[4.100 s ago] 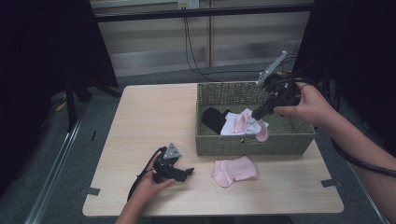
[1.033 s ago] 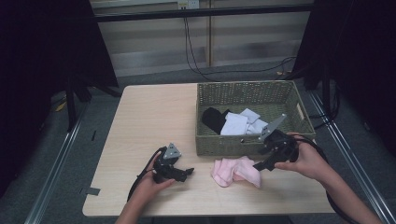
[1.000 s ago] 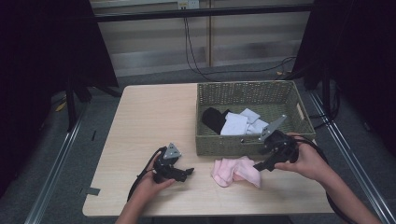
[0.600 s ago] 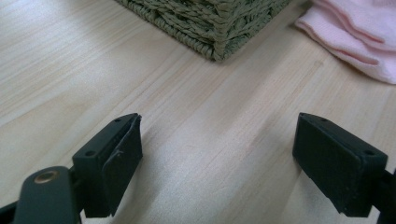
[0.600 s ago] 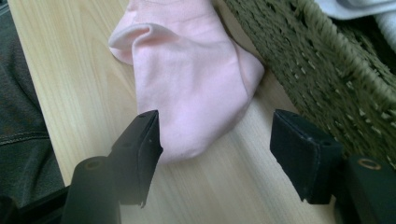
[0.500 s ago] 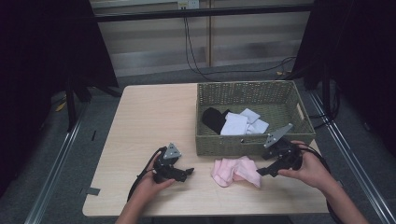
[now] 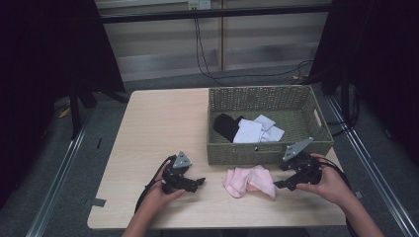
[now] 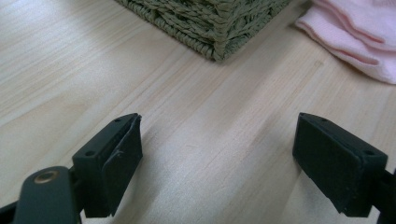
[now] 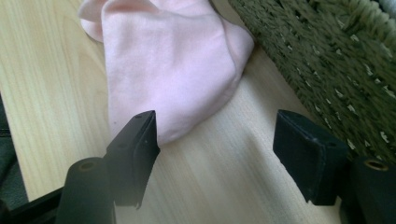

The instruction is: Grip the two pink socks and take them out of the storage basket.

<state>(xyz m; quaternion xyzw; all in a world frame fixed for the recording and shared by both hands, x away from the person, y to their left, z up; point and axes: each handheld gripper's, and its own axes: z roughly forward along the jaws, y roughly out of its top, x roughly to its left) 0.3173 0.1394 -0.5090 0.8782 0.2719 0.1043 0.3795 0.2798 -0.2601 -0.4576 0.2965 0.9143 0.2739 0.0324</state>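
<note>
R tongs (image 7: 279, 185) dropped beside pink socks (image 7: 249, 180), basket (image 7: 267, 153) behind.

The pink sock (image 9: 173, 70) was soft matt knit cloth; the basket (image 7: 269, 153) was rough woven wicker; the surface (image 7: 163, 123) was smooth pale wood with fine grain.

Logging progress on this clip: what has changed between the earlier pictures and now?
The right gripper has come out of the basket and down to the table, beside the pink socks. The pink sock it held over the basket earlier now lies with them. Its jaws have just been opening, and they press on nothing. The left gripper stayed put, open; the black and white pieces are still in the basket.
</note>
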